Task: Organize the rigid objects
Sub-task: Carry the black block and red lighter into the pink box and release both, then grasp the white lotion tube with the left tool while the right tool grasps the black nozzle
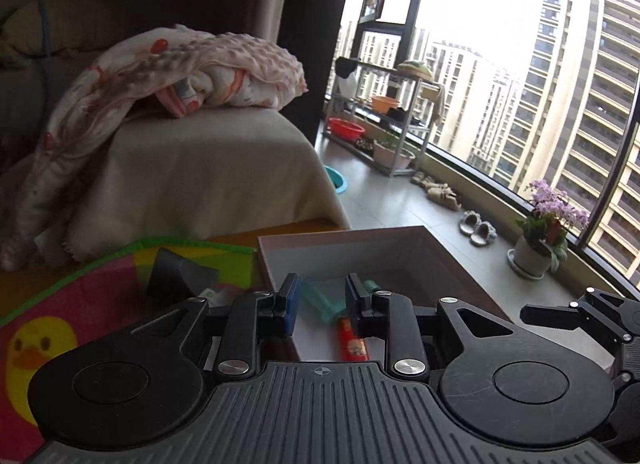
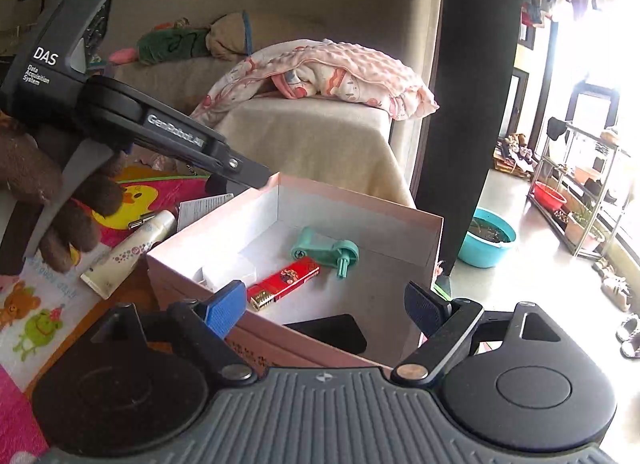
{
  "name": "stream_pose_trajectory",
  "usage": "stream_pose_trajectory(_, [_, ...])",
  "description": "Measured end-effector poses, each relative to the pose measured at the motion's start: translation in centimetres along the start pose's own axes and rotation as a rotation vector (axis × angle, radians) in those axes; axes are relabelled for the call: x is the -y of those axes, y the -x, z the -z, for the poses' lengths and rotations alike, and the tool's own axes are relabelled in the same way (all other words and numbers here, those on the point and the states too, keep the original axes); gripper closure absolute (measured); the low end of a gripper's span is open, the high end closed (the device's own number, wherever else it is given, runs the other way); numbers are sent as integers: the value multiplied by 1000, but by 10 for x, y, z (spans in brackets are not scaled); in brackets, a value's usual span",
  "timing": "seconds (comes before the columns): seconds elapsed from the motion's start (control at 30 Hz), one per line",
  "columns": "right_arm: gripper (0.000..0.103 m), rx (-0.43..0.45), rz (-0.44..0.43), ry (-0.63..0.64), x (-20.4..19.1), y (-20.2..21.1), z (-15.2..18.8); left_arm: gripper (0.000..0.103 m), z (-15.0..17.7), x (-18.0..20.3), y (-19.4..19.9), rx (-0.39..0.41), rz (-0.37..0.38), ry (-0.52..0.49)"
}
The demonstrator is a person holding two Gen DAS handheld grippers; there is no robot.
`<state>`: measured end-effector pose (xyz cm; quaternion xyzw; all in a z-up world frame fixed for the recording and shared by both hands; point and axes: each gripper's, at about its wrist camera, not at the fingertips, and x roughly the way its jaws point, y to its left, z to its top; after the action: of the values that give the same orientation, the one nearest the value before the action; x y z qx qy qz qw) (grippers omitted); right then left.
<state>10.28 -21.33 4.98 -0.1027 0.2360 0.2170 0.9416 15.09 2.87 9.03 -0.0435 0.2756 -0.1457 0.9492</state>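
A pale pink box [image 2: 360,207] with a white inside stands on the play mat. In it lie a teal plastic handle [image 2: 324,248], a red lighter-like case [image 2: 283,279], a clear plastic case [image 2: 230,272] and a black flat object [image 2: 332,330]. My left gripper [image 1: 320,298] hovers over the box's left wall with its jaws partly open and nothing between them; the teal handle [image 1: 320,298] and red case [image 1: 353,340] show beyond it. My right gripper [image 2: 328,310] is open wide and empty over the box's near edge. The left gripper's body [image 2: 120,111] reaches in from the left.
A white cream tube [image 2: 128,254] and a paper leaflet [image 2: 200,207] lie on the colourful mat [image 2: 36,324] left of the box. A dark wedge-shaped object [image 1: 180,272] sits on the mat. A cloth-covered sofa with a pink blanket [image 1: 192,67] stands behind. A potted orchid [image 1: 548,232] stands by the window.
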Motion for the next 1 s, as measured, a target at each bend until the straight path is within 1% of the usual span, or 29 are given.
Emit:
stream_pose_trajectory(0.1, [16, -7, -13, -36, 4, 11, 7, 75, 17, -28, 35, 23, -149, 24])
stream_pose_trajectory(0.17, [16, -26, -26, -77, 10, 15, 11, 75, 33, -46, 48, -14, -201, 67])
stream_pose_trajectory(0.2, [16, -39, -27, -91, 11, 14, 13, 75, 41, -53, 50, -42, -211, 92])
stream_pose_trajectory(0.27, [16, -48, -12, -97, 10, 15, 15, 75, 57, -60, 52, -82, -207, 118])
stream_pose_trajectory(0.33, [16, -55, -1, -85, 6, 13, 13, 75, 68, -58, 45, -111, -208, 123])
stream_pose_trajectory(0.4, [16, -61, -21, -84, 1, 15, 9, 75, 75, -53, 35, -134, -211, 121])
stream_pose_trajectory(0.47, [16, -49, -32, -66, -6, 21, 4, 75, 79, -47, 27, -138, -229, 112])
stream_pose_trajectory(0.53, [16, -30, -33, -36, -14, 28, -1, 75, 80, -43, 20, -124, -257, 97])
stream_pose_trajectory(0.57, [16, -25, -34, -25, -17, 30, -3, 74, 80, -42, 15, -117, -276, 85])
stream_pose_trajectory(0.6, [16, -22, -37, -15, -19, 32, -5, 70, 79, -41, 12, -111, -288, 78])
stream_pose_trajectory(0.67, [16, -24, -38, 2, -24, 33, -8, 66, 78, -41, 1, -118, -282, 76])
stream_pose_trajectory(0.77, [16, -36, -41, 13, -32, 29, -18, 64, 80, -44, -13, -139, -263, 94])
stream_pose_trajectory(0.8, [16, -37, -48, 16, -35, 28, -24, 64, 83, -46, -15, -117, -262, 92])
stream_pose_trajectory(0.87, [16, -31, -72, 18, -41, 23, -42, 64, 88, -46, -12, -100, -252, 77])
stream_pose_trajectory(0.93, [16, -35, -93, 6, -44, 14, -63, 74, 93, -48, -1, -97, -223, 84])
stream_pose_trajectory(1.0, [16, -69, -128, -15, -48, -5, -88, 74, 101, -52, 13, -100, -189, 112])
